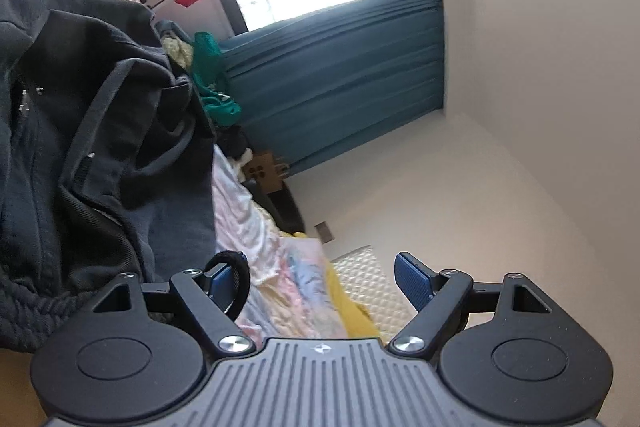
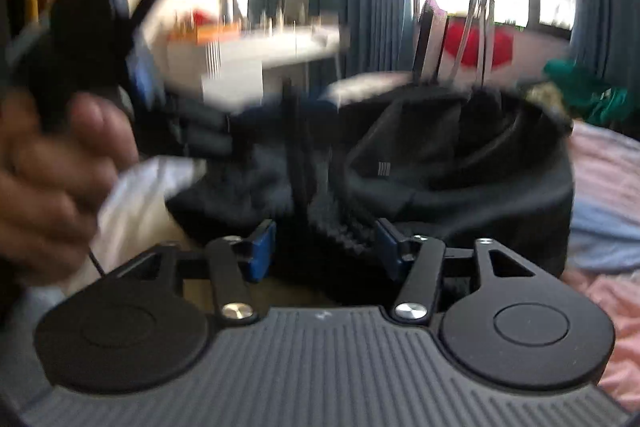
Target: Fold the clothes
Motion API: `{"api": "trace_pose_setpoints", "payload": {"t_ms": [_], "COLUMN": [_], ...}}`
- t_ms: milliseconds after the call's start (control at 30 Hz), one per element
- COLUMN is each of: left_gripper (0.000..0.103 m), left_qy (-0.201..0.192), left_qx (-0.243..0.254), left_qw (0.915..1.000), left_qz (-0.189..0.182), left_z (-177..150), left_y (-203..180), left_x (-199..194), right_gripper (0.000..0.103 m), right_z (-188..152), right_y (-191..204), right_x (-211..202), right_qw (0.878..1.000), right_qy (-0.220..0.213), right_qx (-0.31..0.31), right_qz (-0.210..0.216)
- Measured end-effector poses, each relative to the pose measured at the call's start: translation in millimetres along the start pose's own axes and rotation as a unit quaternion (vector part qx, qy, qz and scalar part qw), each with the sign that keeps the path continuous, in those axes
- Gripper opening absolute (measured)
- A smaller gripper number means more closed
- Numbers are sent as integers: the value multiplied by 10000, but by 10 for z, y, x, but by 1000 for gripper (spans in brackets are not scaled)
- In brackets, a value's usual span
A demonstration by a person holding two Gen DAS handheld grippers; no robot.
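Observation:
A dark grey hooded sweatshirt (image 1: pixel 92 131) with drawstrings lies crumpled on a pastel patterned bedsheet (image 1: pixel 280 279); the left wrist view is rolled sideways. My left gripper (image 1: pixel 316 283) is open beside the garment's edge, and a black loop of cord (image 1: pixel 236 275) lies against its left finger. In the blurred right wrist view the same sweatshirt (image 2: pixel 452 163) fills the middle. My right gripper (image 2: pixel 326 247) is open, with the ribbed hem (image 2: pixel 340 223) between its blue pads; I cannot tell whether the hem touches them. A hand (image 2: pixel 48 179) holds my left gripper at the left.
Teal curtains (image 1: pixel 340 67) hang by a bright window. A green garment (image 1: pixel 210 83) and other clothes lie on the bed behind the sweatshirt. A drying rack with a red item (image 2: pixel 480 47) stands by the window. A white desk (image 2: pixel 256 47) with clutter is behind.

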State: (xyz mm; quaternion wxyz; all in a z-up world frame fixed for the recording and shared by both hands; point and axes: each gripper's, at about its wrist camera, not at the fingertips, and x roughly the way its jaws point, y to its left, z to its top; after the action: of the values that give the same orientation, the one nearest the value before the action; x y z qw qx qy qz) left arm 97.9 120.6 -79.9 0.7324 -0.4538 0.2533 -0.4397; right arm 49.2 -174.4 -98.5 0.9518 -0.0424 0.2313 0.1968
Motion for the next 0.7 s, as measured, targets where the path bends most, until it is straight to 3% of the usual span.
{"api": "trace_pose_setpoints", "payload": {"t_ms": [67, 300, 533, 600, 700], "left_gripper": [81, 81, 81, 81, 81], "left_qy": [14, 311, 430, 386, 281], "left_qx": [25, 321, 474, 521, 595], "left_qw": [9999, 9961, 9972, 9956, 9929], "left_qz": [155, 760, -384, -676, -988], "left_z": [-9, -52, -96, -98, -93], "left_y": [19, -6, -151, -186, -223], "left_x": [-13, 21, -49, -91, -145], "right_gripper": [19, 14, 21, 29, 29], "right_z": [-12, 108, 62, 74, 115], "right_y": [-6, 3, 16, 8, -34], "right_x": [68, -15, -41, -51, -70], "right_qw": [9999, 9996, 9998, 9995, 9977], "right_qy": [76, -221, -127, -152, -258], "right_qx": [32, 155, 12, 12, 157], "right_qz": [-69, 54, 154, 270, 604]}}
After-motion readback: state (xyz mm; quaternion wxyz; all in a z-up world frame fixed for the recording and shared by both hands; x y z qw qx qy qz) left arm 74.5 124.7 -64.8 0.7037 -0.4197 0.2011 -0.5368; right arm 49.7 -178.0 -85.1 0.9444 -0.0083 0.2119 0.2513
